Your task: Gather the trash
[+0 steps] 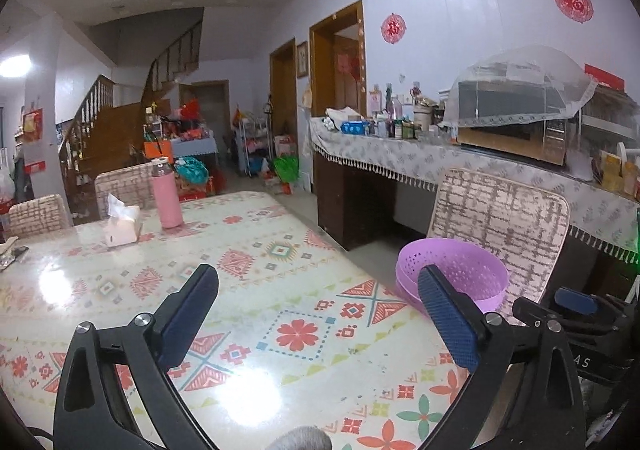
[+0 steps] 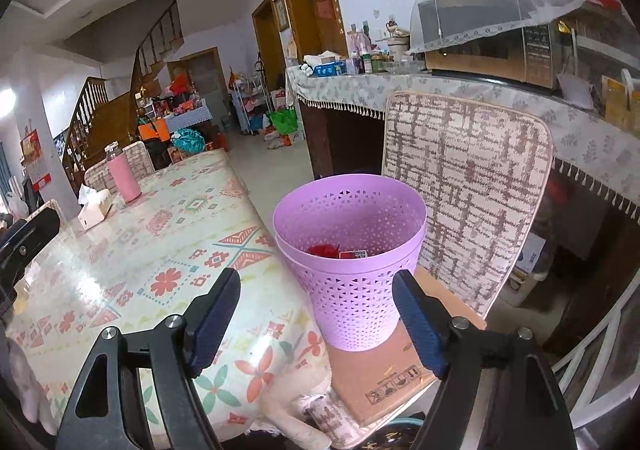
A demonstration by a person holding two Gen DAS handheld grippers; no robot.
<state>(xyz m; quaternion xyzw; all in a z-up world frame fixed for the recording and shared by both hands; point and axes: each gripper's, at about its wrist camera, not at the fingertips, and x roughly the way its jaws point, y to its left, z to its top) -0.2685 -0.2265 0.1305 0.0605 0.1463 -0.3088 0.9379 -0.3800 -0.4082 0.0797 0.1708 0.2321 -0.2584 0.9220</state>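
A purple perforated plastic bin (image 2: 352,262) stands on a cardboard box (image 2: 384,374) on a chair beside the table. Red trash and a small packet (image 2: 340,251) lie inside it. My right gripper (image 2: 316,314) is open and empty, just in front of the bin. The bin also shows in the left wrist view (image 1: 460,274), past the table's right edge. My left gripper (image 1: 320,310) is open and empty above the patterned tablecloth (image 1: 256,290). The right gripper shows at the far right of the left wrist view (image 1: 576,304).
A pink bottle (image 1: 166,193) and a tissue box (image 1: 122,226) stand at the table's far end. Woven-backed chairs (image 2: 464,189) surround the table. A sideboard (image 1: 420,165) with a microwave under a mesh cover runs along the right wall.
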